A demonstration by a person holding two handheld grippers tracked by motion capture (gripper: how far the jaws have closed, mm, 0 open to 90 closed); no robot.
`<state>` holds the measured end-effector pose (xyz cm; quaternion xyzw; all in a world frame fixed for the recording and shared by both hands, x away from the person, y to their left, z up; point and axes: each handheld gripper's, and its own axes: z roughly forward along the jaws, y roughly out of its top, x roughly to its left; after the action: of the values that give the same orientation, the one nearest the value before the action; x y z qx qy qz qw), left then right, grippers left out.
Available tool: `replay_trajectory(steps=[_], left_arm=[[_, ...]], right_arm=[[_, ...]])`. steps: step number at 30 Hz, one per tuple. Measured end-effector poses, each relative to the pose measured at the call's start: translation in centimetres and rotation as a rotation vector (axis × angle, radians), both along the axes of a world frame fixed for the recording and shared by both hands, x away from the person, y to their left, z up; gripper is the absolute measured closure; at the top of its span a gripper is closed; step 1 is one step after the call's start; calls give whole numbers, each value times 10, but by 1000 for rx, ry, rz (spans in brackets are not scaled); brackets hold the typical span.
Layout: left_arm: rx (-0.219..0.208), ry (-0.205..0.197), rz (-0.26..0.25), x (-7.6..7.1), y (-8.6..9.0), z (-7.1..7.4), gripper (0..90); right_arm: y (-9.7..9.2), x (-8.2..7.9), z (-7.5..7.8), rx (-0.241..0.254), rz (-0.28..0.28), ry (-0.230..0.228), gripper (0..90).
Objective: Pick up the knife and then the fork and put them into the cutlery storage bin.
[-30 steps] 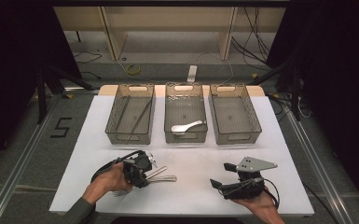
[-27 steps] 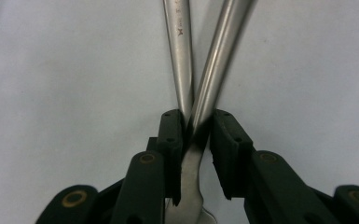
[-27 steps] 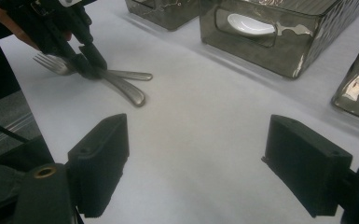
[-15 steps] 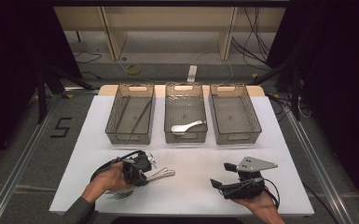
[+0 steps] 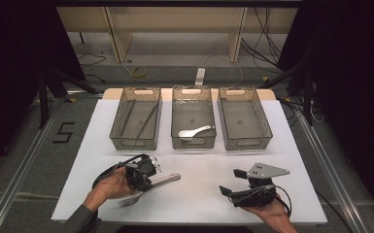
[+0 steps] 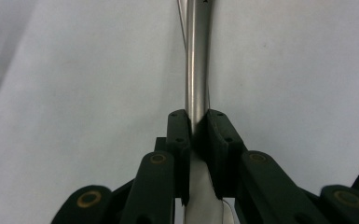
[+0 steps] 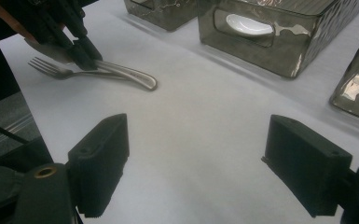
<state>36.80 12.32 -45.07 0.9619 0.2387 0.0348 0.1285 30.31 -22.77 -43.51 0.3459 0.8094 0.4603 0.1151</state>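
My left gripper [image 5: 151, 178] [image 6: 196, 123] rests low on the white table at the front left. Its jaws have just been closing and now pinch the handle of a steel utensil [image 6: 196, 70], whose end [image 5: 171, 178] points right. The head of that utensil is hidden under the gripper. A steel fork [image 5: 127, 199] [image 7: 51, 68] lies right beside it, tines toward the person's left hand. In the right gripper view the left gripper [image 7: 81, 53] sits on the two handles. My right gripper [image 5: 233, 182] [image 7: 200, 163] stands open at the front right, nothing between its pads.
Three clear grey bins stand in a row at the back of the table. The left bin [image 5: 119, 138] holds thin dark sticks, the middle bin [image 5: 194, 143] a white spoon [image 5: 194, 131] [image 7: 249, 24], and the right bin [image 5: 267, 131] nothing. White tabletop [image 5: 199, 165] lies between bins and grippers.
The left gripper's jaws have drawn together onto the utensil handle. Both hands have stayed where they were.
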Motion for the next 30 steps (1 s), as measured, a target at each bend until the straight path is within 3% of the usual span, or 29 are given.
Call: replay_trajectory(steps=[9, 11, 17, 22, 27, 30], left_arm=[[-89, 8, -26, -7, -7, 18, 799], [-112, 17, -35, -9, -11, 21, 799], [-129, 32, -73, -15, -21, 25, 799], [-144, 42, -88, -18, -28, 24, 798], [-142, 49, -111, -22, -34, 25, 798], [-159, 75, -128, -25, -41, 24, 798]], right_arm=[[7, 0, 2, 6, 20, -11, 228], [14, -2, 3, -15, 43, -31, 228], [45, -6, 5, -98, 154, -83, 229], [64, -5, 5, -159, 209, -111, 250], [80, -3, 2, -226, 265, -123, 268], [89, -2, -2, -274, 298, -122, 275]])
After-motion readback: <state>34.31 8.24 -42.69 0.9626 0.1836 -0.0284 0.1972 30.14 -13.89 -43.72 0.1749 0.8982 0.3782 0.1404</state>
